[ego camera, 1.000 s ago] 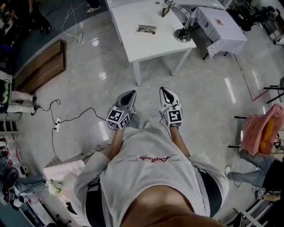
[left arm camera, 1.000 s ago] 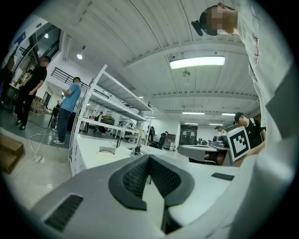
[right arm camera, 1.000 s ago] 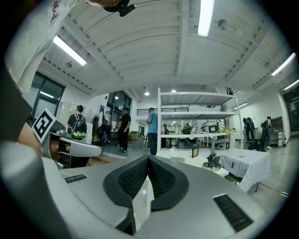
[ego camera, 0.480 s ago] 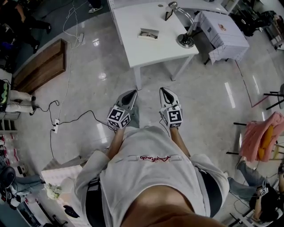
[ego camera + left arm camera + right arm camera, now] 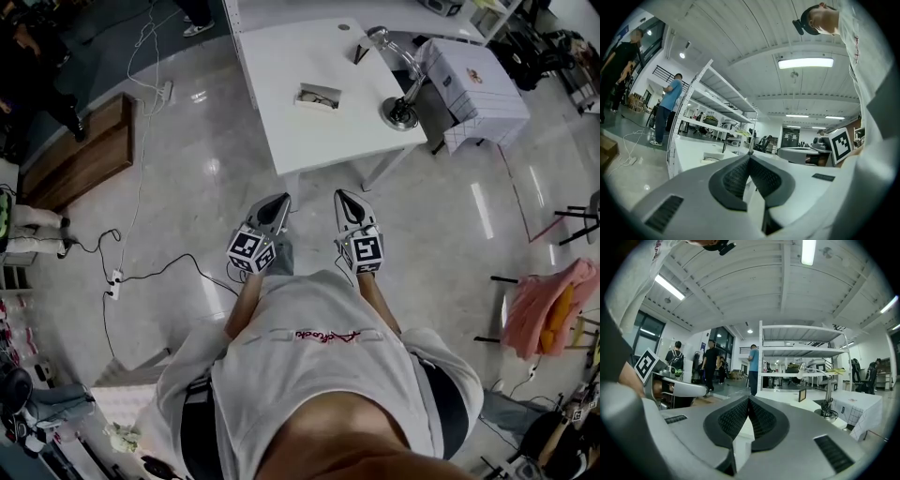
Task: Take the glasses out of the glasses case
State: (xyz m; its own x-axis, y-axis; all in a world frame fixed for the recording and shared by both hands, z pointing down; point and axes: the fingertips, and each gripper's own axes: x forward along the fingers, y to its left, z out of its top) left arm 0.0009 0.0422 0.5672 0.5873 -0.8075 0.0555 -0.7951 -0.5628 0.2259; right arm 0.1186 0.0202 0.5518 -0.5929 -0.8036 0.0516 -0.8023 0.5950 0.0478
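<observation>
An open glasses case [image 5: 319, 96] with glasses in it lies on the white table [image 5: 281, 56] ahead of me; in the left gripper view the glasses case [image 5: 713, 157] is a small low shape on the tabletop. My left gripper [image 5: 280, 201] and right gripper [image 5: 342, 197] are held side by side in front of my chest, over the floor and short of the table's near edge. Both point level toward the table. Their jaws meet at the tips, left gripper [image 5: 749, 155] and right gripper [image 5: 749, 398], with nothing between them.
A desk lamp [image 5: 403, 111] and a small standing frame [image 5: 362, 53] share the table. A cloth-covered box [image 5: 473, 80] stands to its right, a wooden platform [image 5: 80, 155] and floor cables [image 5: 141, 272] to the left. Shelving [image 5: 801, 352] and people [image 5: 753, 369] stand beyond.
The table, the case and the lamp have slid lower in the head view, nearer to me. Both grippers keep the same shut, side-by-side pose.
</observation>
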